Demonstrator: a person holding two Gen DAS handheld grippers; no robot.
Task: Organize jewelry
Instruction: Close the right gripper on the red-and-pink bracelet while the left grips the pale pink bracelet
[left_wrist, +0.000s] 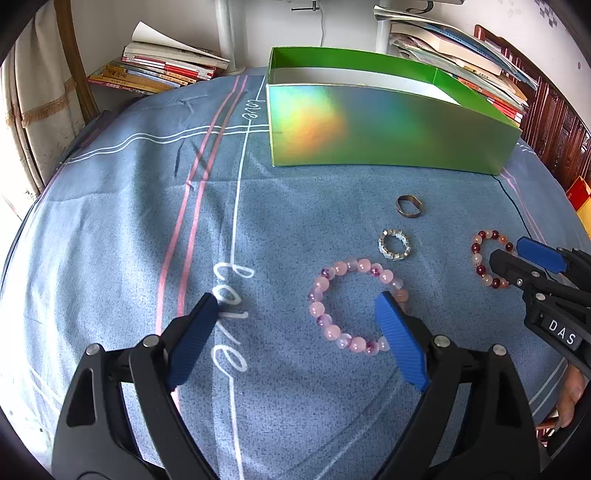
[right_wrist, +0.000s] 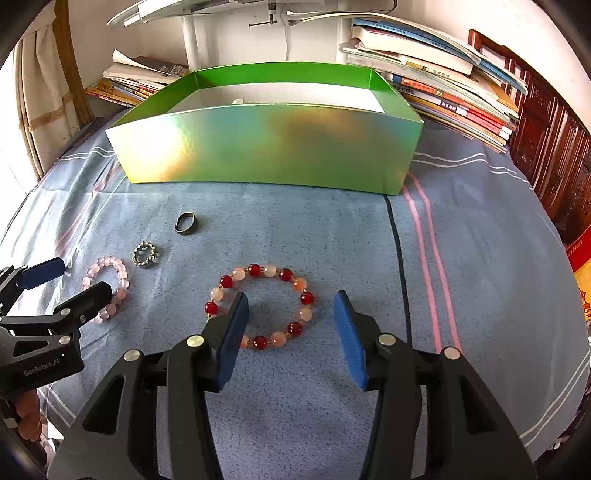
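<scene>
Jewelry lying loose on the blue cloth before the green box (right_wrist: 266, 147) | left gripper (left_wrist: 295, 336) hovering, jaws spread, over pink bracelet (left_wrist: 354, 306); right gripper (right_wrist: 291, 332) hovering, jaws apart, straddling red bracelet (right_wrist: 260, 306), pinching nothing | step: approaching pickup; next calls for lowering, closing on beads, carrying boxward

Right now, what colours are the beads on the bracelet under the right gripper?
Dark red and pale peach-pink beads on the beaded bracelet, clearest in the right wrist view.

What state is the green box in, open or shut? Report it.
Open. The green box has no lid; its pale floor shows over the near wall in both views.
</scene>
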